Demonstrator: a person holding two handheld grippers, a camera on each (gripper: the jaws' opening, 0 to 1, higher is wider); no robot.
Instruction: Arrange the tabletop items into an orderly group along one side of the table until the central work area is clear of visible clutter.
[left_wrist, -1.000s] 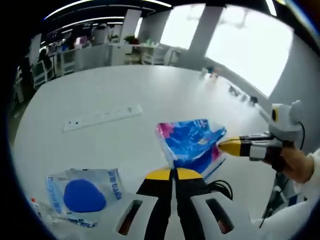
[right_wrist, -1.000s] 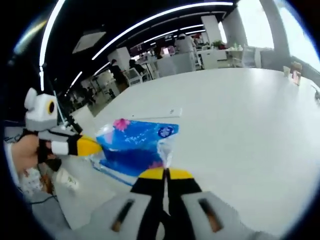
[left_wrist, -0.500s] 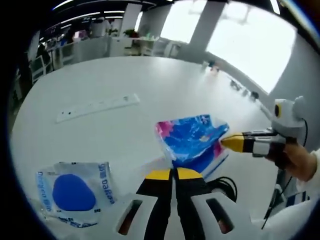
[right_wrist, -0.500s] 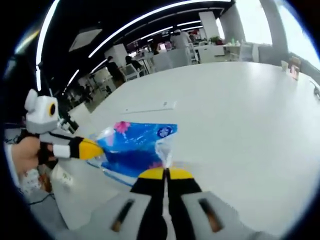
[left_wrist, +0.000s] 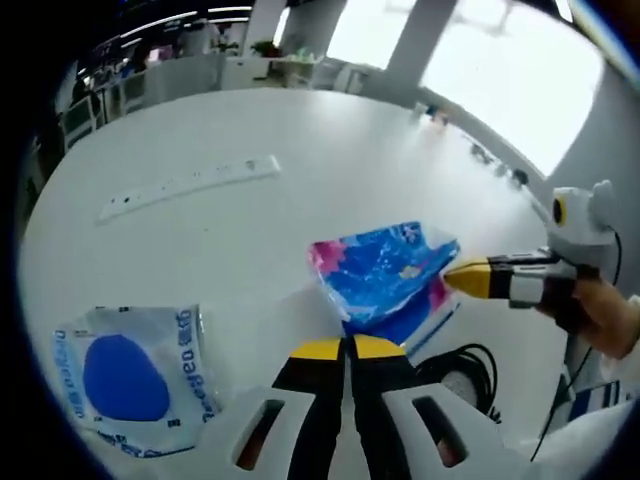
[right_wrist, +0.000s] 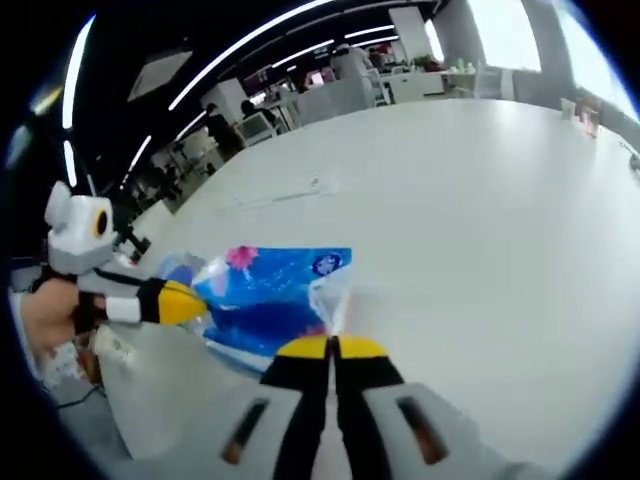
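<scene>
Left gripper (left_wrist: 349, 345): jaws pressed together, pinching the near edge of the blue packet (left_wrist: 385, 277), which hangs above the white table (left_wrist: 250, 240); the pinched corner itself is hidden behind the jaw tips. Right gripper (right_wrist: 330, 345): jaws closed on the packet's opposite edge, a hand (left_wrist: 600, 320) gripping its handle. Clear pouch with blue disc (left_wrist: 125, 372): flat on table, near left. Black cable (left_wrist: 470, 365): partly cut off. White power strip (left_wrist: 190, 185): farther back, lettering unreadable.

blue tissue pack (left_wrist: 385, 280), held aloft, tilted
</scene>
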